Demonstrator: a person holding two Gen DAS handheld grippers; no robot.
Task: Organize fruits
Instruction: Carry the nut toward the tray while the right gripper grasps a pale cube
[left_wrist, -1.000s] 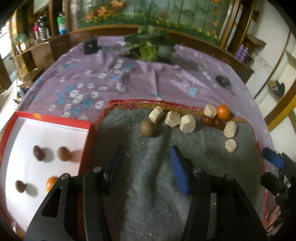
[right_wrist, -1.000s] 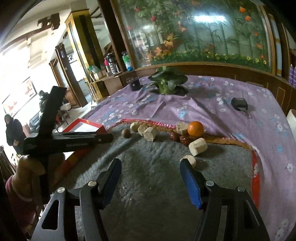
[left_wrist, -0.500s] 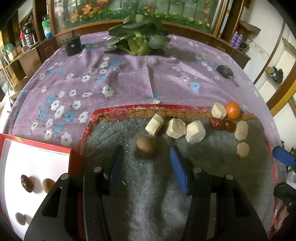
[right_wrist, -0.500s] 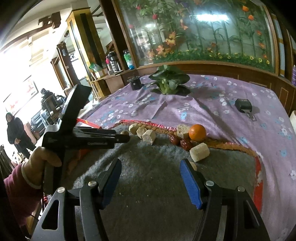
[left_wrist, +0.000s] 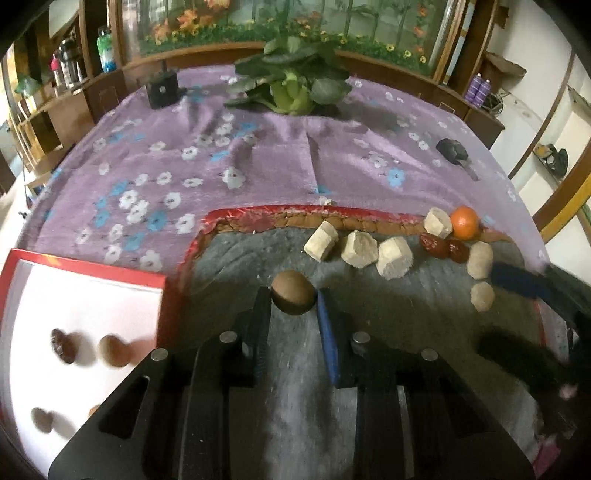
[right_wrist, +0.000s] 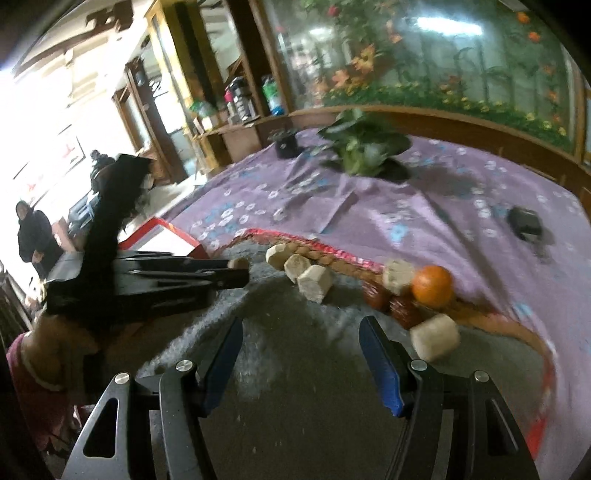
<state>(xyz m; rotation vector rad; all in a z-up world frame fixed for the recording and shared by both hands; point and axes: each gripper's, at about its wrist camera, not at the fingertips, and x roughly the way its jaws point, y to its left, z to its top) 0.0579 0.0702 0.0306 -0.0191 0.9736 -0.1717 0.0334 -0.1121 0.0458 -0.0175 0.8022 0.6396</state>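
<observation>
My left gripper (left_wrist: 293, 301) is shut on a round brown fruit (left_wrist: 293, 297) at the fingertips, over the grey felt mat (left_wrist: 424, 314). It also shows in the right wrist view (right_wrist: 236, 271), side on. Several pale cut chunks (left_wrist: 358, 249), two dark red dates (left_wrist: 443, 247) and an orange (left_wrist: 464, 222) lie along the mat's far edge. A red-rimmed white tray (left_wrist: 88, 277) at the left holds several small fruits (left_wrist: 110, 349). My right gripper (right_wrist: 301, 354) is open and empty above the mat, near a pale chunk (right_wrist: 436, 336) and the orange (right_wrist: 432, 285).
The mat lies on a purple flowered tablecloth (left_wrist: 221, 155). A leafy potted plant (left_wrist: 295, 85), a black box (left_wrist: 161, 88) and a black key fob (left_wrist: 452, 149) stand farther back. My right gripper's blue finger (left_wrist: 517, 282) enters at the right edge. A person (right_wrist: 35, 236) stands at far left.
My left gripper moved forward to the brown fruit and shut on it. My right gripper shifted closer to the fruit row and stayed open.
</observation>
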